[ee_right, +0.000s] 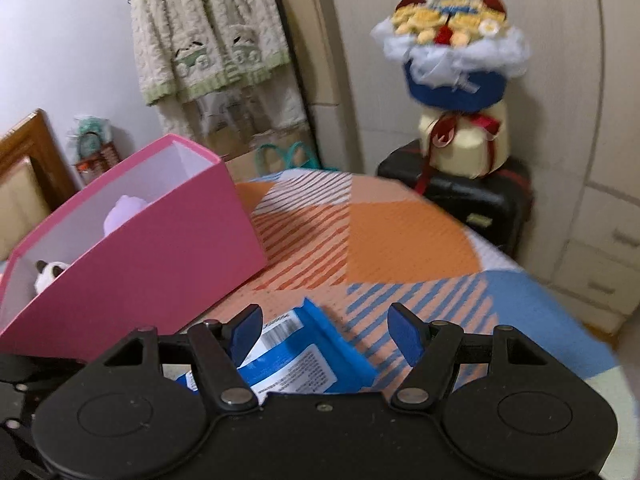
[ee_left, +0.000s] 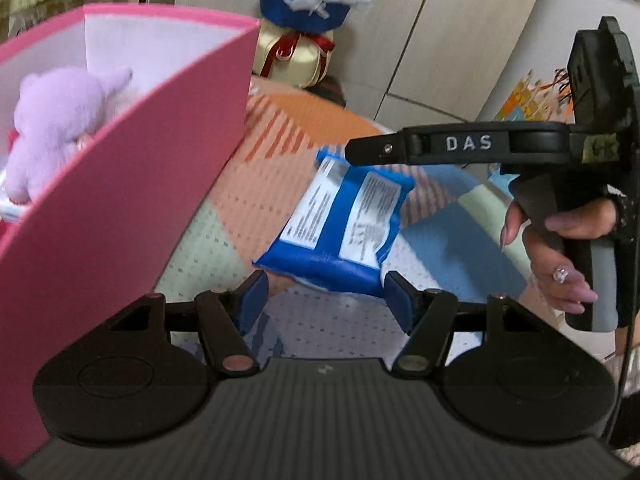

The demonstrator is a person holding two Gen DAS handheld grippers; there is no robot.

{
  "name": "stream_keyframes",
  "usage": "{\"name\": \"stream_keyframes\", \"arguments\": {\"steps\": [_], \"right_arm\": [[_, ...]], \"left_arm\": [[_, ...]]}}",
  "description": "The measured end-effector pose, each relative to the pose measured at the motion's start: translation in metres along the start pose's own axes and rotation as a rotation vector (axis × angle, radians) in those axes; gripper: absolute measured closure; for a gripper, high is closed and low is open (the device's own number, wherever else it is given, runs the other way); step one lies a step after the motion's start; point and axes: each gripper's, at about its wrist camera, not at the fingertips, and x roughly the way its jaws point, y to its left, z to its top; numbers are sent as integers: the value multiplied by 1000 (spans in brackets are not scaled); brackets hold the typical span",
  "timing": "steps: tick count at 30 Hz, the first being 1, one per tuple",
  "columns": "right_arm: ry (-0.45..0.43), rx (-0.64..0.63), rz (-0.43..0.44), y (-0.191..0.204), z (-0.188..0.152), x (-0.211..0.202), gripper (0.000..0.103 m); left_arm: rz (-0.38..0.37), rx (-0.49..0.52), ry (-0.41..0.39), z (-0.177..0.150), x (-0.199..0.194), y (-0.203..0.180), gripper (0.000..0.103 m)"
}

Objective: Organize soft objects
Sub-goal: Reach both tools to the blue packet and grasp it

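Observation:
A blue soft pack [ee_left: 344,226] with white labels lies on the patterned bed cover. My left gripper [ee_left: 326,300] is open, its blue pads at either side of the pack's near edge. My right gripper [ee_right: 326,330] is open above the same pack [ee_right: 304,360], and it shows in the left wrist view as a black arm [ee_left: 440,146] over the pack's far end. A pink box [ee_left: 132,208] stands on the left and holds a purple plush toy [ee_left: 60,120]. In the right wrist view the box [ee_right: 160,264] also holds a panda plush [ee_right: 48,272].
A flower bouquet [ee_right: 452,56] on a cream box stands on a black suitcase [ee_right: 472,196] beyond the bed. A fluffy robe [ee_right: 208,32] hangs on the wall. Wardrobe doors and drawers [ee_right: 600,248] are on the right. A wooden headboard [ee_right: 28,176] is at far left.

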Motion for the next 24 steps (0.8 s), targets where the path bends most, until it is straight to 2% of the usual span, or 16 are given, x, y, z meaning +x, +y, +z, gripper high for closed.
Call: {"name": "stream_keyframes", "arguments": {"steps": [4, 8, 9, 11, 12, 14, 16, 18, 20, 24], "right_arm": [[29, 19, 39, -9, -6, 11, 29], [61, 7, 30, -15, -10, 16, 30], [65, 19, 45, -16, -12, 14, 33], [70, 48, 86, -20, -17, 10, 55], [67, 60, 95, -22, -20, 8, 56], [74, 93, 104, -23, -26, 2, 66], [77, 105, 113, -21, -30, -3, 71], [83, 91, 111, -15, -35, -10, 75], [92, 66, 103, -9, -40, -17, 75], [112, 43, 87, -2, -40, -20, 71]], "left_arm": [[-59, -54, -4, -3, 4, 7, 40], [-89, -109, -59, -4, -3, 10, 39], [-100, -135, -69, -4, -4, 12, 39], [-109, -172, -79, -3, -5, 14, 38], [-113, -189, -69, -2, -2, 15, 38], [-142, -220, -30, 1, 6, 19, 38], [-127, -250, -11, 1, 11, 22, 40], [-105, -230, -27, 1, 11, 20, 43], [-73, -222, -30, 2, 11, 21, 51], [-38, -202, -38, 2, 15, 22, 59]]}}
